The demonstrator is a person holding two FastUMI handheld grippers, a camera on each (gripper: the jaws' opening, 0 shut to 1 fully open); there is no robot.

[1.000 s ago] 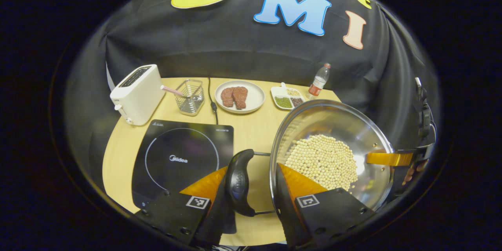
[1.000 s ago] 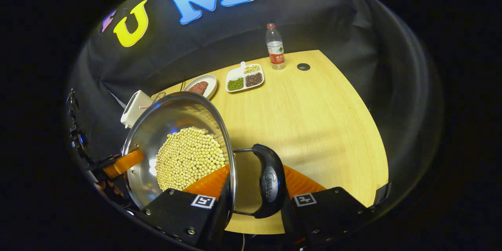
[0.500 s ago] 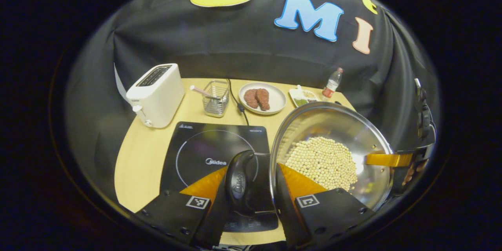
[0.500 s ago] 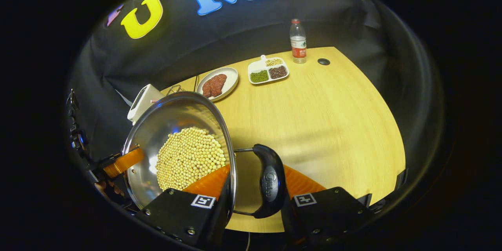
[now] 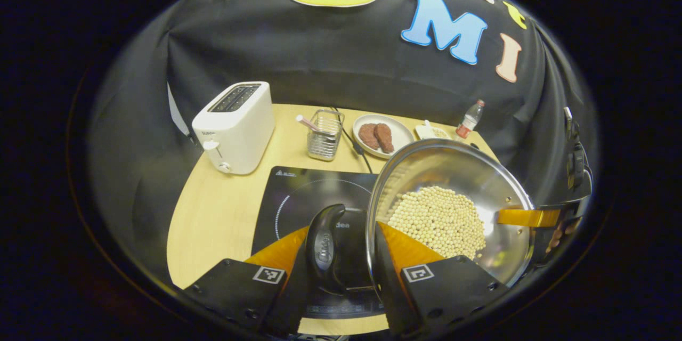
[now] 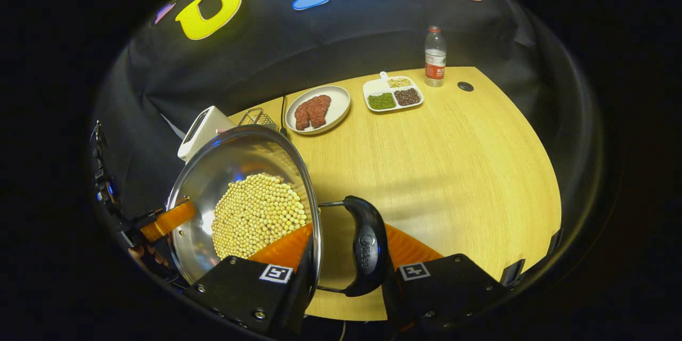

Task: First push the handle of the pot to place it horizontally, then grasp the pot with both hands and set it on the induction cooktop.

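pot (image 5: 453, 197) full of pale beans (image 5: 437, 221) is up off the table and held between my two claws, so i judge the handle-pushing step done and the carry to the cooktop in hand. my left claw (image 5: 341, 256) straddles the pot's rim beside its near black loop handle (image 5: 324, 248), one finger inside the bowl and one outside the handle; it looks narrowed around them, though whether both fingers truly press i cannot tell. my right claw (image 6: 343, 264) sits the same way on the opposite handle (image 6: 365, 253), and again i cannot tell if it bites. in the left gripper view the black cooktop (image 5: 298, 197) lies directly beneath and just ahead of the left claw, with the pot's body off to that claw's right, so it is not yet centred on the ring. next, as i read it, both claws must shift together toward the cooktop's middle, keep the rim level so no beans spill, then lower evenly. toaster (image 5: 234, 125) and wire basket (image 5: 324, 136) stand beyond the cooktop, well apart.
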